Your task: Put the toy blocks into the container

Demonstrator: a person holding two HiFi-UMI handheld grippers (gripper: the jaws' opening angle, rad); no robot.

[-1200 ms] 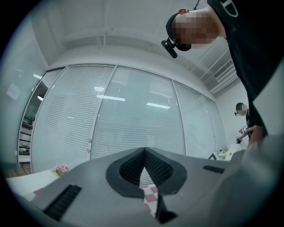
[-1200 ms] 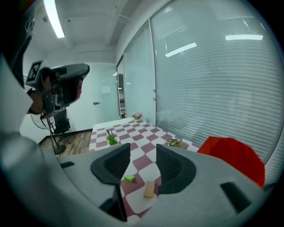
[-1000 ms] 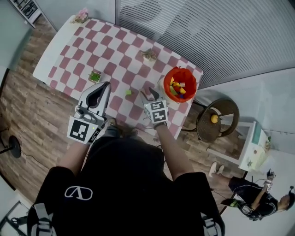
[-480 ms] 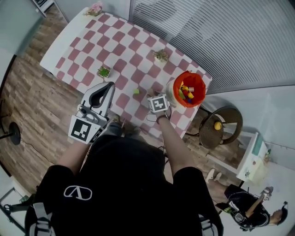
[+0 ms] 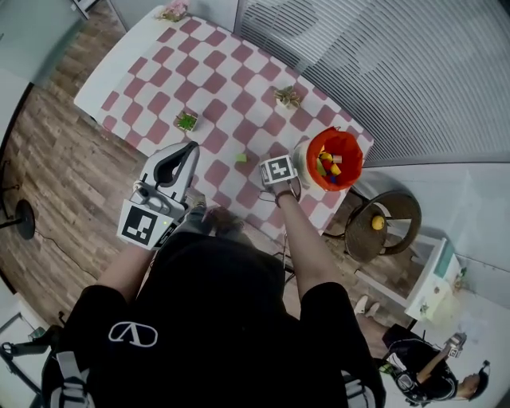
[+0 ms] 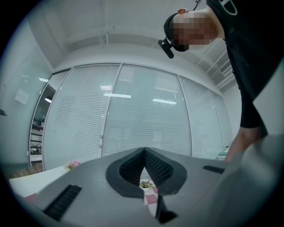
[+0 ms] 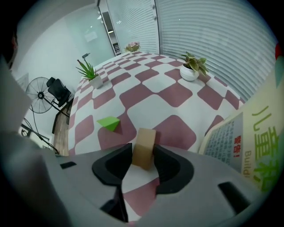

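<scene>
1. Your right hand-held gripper (image 7: pixel 143 156) is closing on a tan block (image 7: pixel 144 145). The block sits between the jaws, and both pads touch its sides.
2. That hand-held gripper is low over the bench (image 5: pixel 159 76), just beside the bucket (image 5: pixel 311 165).
3. The red bucket stands at the right corner of the bench. It has many blocks (image 5: pixel 329 166) in it.
4. A green block (image 7: pixel 109 123) lies on the bench, near the tan block and a little to its left.
5. Your left hand-held gripper (image 5: pixel 188 148) is closed, with nothing in it. It hangs by the near edge of the bench, well apart from the bucket.
6. One plant (image 5: pixel 186 121) stands near the left edge of the bench, and a second plant (image 5: pixel 287 97) stands near the far edge. Pink flowers (image 5: pixel 172 11) stand at the far corner.
</scene>
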